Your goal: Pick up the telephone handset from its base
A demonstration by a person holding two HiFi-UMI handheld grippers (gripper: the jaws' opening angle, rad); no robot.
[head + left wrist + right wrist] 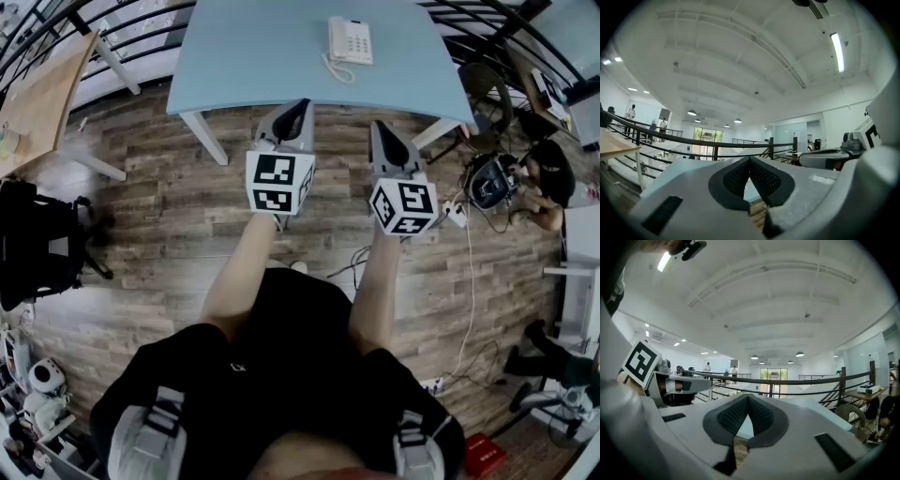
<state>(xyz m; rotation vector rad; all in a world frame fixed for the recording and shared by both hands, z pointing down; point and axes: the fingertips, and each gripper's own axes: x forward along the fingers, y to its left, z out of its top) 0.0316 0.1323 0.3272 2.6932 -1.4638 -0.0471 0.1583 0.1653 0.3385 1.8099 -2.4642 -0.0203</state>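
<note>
Hovering level above the wood floor (pixel 169 225), short of the counter (pixel 253 56): both tools. Left tool (pixel 292 111) is pressed together, empty. The telephone (pixel 351 40) sits far back on the counter, handset (pixel 337 39) in its cradle, well apart from both. Right tool (pixel 382 129) is pressed together, empty. Likely the approach step; next calls for reaching forward and spreading one tool around the handset.

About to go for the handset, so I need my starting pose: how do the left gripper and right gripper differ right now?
In the head view, the left gripper overlaps the blue table's near edge with its tip; the right gripper ends just short of it. The right gripper lies nearer the telephone's line; the left gripper sits further to the side. Shared: both have fingers shut on nothing, well short of the telephone.
</note>
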